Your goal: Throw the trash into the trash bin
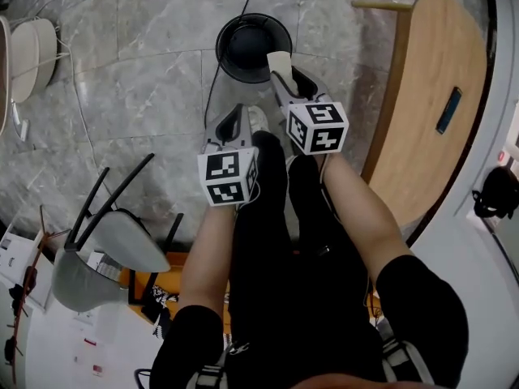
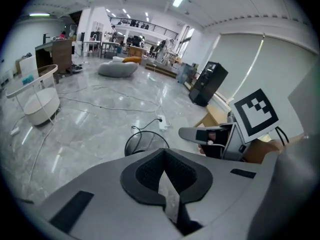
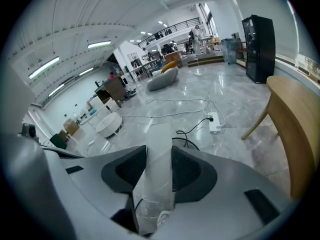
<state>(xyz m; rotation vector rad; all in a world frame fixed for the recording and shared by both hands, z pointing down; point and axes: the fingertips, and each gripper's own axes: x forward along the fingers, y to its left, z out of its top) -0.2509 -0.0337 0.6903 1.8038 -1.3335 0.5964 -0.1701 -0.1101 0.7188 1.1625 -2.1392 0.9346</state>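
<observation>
Right gripper (image 1: 284,75): clamped on the trash, a pale, stiff-looking strip (image 1: 280,61). In the right gripper view the strip (image 3: 157,184) stands upright between the two black pads, both pressing its sides. Its top end sticks out past the jaw tips.

Left gripper (image 1: 231,128): jaws pressed together, nothing between them. In the left gripper view the pad tips meet (image 2: 164,154), and only a wedge of floor shows through below.

Trash bin (image 1: 253,47): round, black, open top, standing on the grey marble floor just ahead of both grippers. From the head view the strip's top overlaps the bin's near right rim. Can't tell whether it is actually over the opening. The bin's rim also peeks over the jaws in the left (image 2: 145,141) and right (image 3: 187,144) gripper views.

Markings: each gripper's cube carries black-and-white square markers, left cube (image 1: 227,177) and right cube (image 1: 318,126). Printed sheets (image 1: 89,355) lie at lower left, too small to read.

Around:
- Wooden table (image 1: 430,96) to the right with a dark flat slab (image 1: 448,110) on it.
- Grey chair (image 1: 113,245) at lower left.
- White power strip (image 3: 215,121) with its cable on the floor beyond the bin.
- Tall black cabinet (image 3: 257,49) by the far wall.
</observation>
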